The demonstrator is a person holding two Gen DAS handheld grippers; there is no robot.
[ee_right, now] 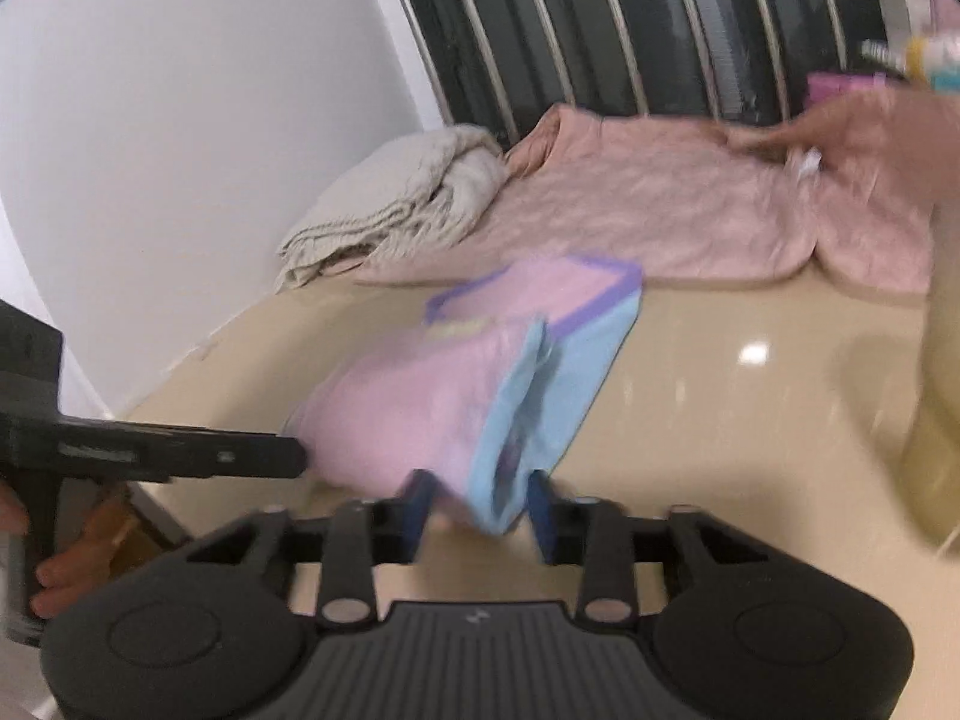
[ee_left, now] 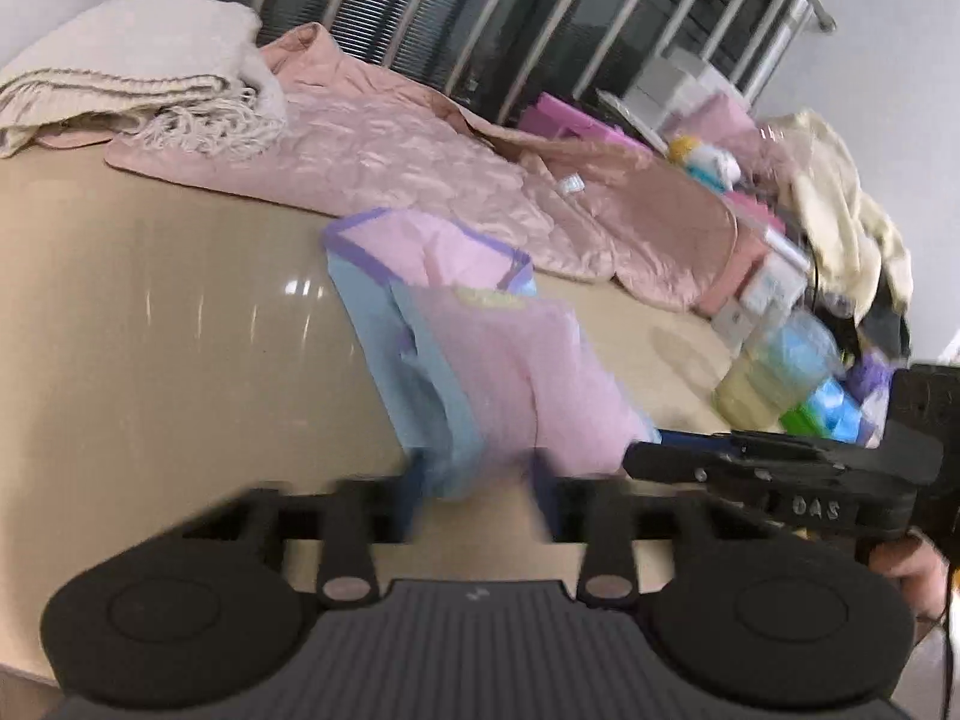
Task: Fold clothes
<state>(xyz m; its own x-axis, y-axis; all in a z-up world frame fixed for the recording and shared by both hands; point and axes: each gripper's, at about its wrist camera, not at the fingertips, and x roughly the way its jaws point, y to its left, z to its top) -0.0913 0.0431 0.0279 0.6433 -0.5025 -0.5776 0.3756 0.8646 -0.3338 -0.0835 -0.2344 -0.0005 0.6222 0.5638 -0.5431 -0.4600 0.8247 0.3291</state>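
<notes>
**Two grippers on one garment**

Both views are motion-blurred. A pink and blue garment (ee_left: 480, 348) with purple trim lies partly folded on the beige tabletop (ee_left: 168, 324), near its front edge. The left gripper (ee_left: 477, 498) has its blue fingers (ee_left: 414, 498) on either side of the garment's near blue edge, with a gap still between them; a firm pinch cannot be told. The right gripper (ee_right: 480, 507) likewise has its fingers (ee_right: 543, 510) flanking the blue corner, cloth between them, clamping unclear. The garment's far end rests flat; the near end lifts toward the fingers. Behind it lie a pink quilted blanket (ee_left: 420, 162) and a cream throw (ee_left: 120, 72).
</notes>
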